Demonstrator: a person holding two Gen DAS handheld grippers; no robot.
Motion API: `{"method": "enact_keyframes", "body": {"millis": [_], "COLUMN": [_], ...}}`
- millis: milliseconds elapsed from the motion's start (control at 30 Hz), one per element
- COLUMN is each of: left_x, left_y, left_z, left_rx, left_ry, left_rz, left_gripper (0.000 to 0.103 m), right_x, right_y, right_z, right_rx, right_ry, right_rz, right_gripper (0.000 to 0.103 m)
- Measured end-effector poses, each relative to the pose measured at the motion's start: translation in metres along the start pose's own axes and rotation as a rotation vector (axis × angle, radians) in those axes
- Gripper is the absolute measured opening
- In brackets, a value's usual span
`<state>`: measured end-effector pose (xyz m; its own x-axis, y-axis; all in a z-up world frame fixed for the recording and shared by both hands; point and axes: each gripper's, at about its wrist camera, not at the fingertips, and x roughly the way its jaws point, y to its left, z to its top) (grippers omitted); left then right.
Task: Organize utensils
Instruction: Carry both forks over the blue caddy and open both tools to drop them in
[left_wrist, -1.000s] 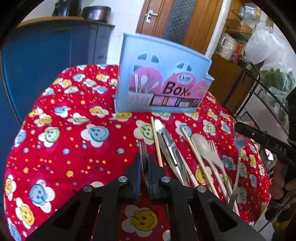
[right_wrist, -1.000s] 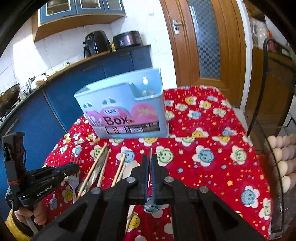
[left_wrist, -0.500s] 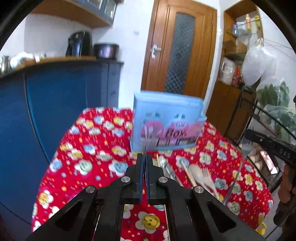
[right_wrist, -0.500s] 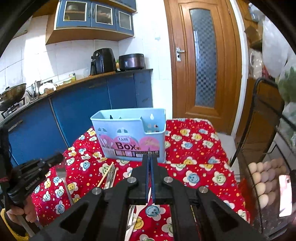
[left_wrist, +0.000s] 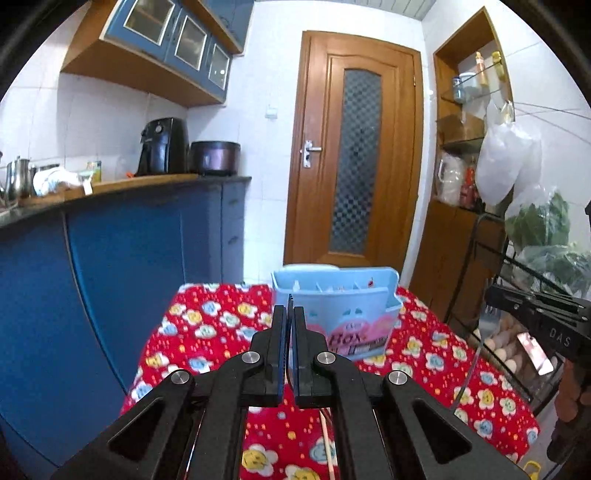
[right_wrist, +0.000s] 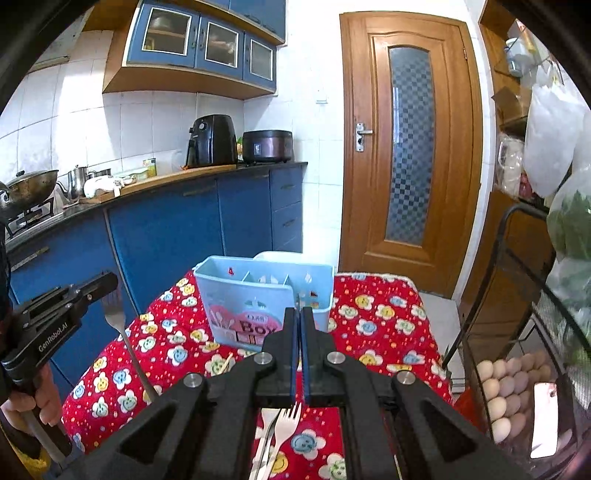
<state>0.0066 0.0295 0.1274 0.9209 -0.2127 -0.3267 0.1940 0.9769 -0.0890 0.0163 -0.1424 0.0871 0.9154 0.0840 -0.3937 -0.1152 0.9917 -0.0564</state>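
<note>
Left wrist view: the left gripper (left_wrist: 290, 314) is clenched on a metal fork (left_wrist: 290, 300). Only the tines show, edge-on, above the fingertips. Just beyond stands the blue utensil box (left_wrist: 343, 314), upright near the far edge of the table (left_wrist: 207, 332), its long side running left to right and its divided compartments open to the top. Blue cabinets (left_wrist: 129, 277) close in the table's left side, a wooden door (left_wrist: 354, 147) lies beyond the far edge, and a black wire rack (left_wrist: 517, 266) stands just off the right edge. The right gripper (left_wrist: 493, 295) reaches in from the right, above the table's right edge, grasping a second fork (left_wrist: 488, 321) that hangs tines up, handle slanting down and left. The red cloth left of the box lies bare.

Right wrist view: the right gripper (right_wrist: 298, 317) is clamped tight, aimed at the right end of the utensil box (right_wrist: 251, 295). The left gripper (right_wrist: 109, 282), in a hand (right_wrist: 22, 398) at far left, grips its metal fork (right_wrist: 114, 314), tines up, handle slanting down and right over the table's left edge. A white fork (right_wrist: 288, 424) lies on the near cloth, tines towards the box, and a chopstick (right_wrist: 226, 363) tip shows near the box's front. Eggs (right_wrist: 506, 384) fill the rack at right, and open table (right_wrist: 384, 325) lies right of the box.
</note>
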Motion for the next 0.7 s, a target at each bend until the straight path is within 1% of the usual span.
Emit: {"method": "enact_keyframes", "body": {"millis": [267, 500, 700], "left_x": [0.005, 0.023, 0.042], "left_y": [-0.002, 0.0, -0.003], "left_z": [0.036, 0.067, 0.104], "left_rx": [0.058, 0.072, 0.105], "left_ry": [-0.069, -0.103, -0.15], "left_rz": [0.045, 0.073, 0.109], "left_gripper": [0.002, 0.002, 0.002], "right_x": [0.01, 0.021, 0.04], "right_y": [-0.006, -0.013, -0.019], "right_z": [0.03, 0.062, 0.089], "right_rx": [-0.02, -0.054, -0.084], "right_ry": [-0.024, -0.059, -0.083], "right_rz": [-0.024, -0.063, -0.102], "right_gripper": [0.003, 0.003, 0.003]}}
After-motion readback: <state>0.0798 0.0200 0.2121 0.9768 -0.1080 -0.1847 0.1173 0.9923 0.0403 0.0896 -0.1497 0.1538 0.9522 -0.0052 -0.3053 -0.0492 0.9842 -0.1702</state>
